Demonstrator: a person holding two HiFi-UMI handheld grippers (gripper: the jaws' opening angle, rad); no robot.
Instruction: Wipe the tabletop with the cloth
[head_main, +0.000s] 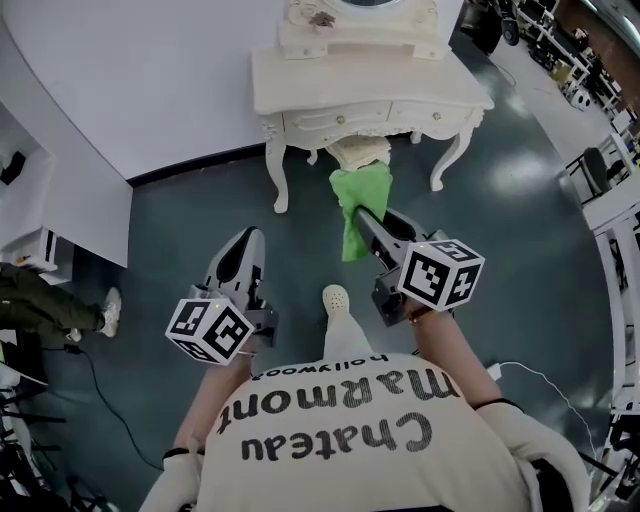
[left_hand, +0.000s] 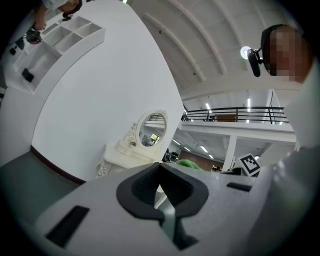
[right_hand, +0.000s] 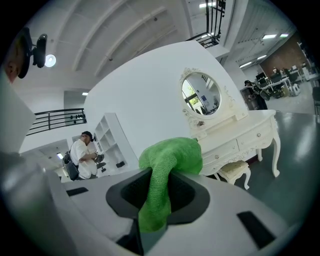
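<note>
A green cloth (head_main: 360, 208) hangs from my right gripper (head_main: 362, 215), which is shut on it; in the right gripper view the cloth (right_hand: 165, 170) bunches out between the jaws. The white dressing table (head_main: 365, 85) with its oval mirror (right_hand: 201, 93) stands ahead, its tabletop bare at the front. My left gripper (head_main: 243, 250) is held lower left, jaws together with nothing in them, its tip (left_hand: 161, 167) pointing toward the table (left_hand: 122, 157). Both grippers are short of the table, over the dark floor.
A cushioned stool (head_main: 358, 152) sits under the table between its curved legs (head_main: 278, 178). White shelving (head_main: 30, 215) stands at the left. A person's legs (head_main: 50, 305) show at the left edge. A cable (head_main: 105, 395) lies on the floor.
</note>
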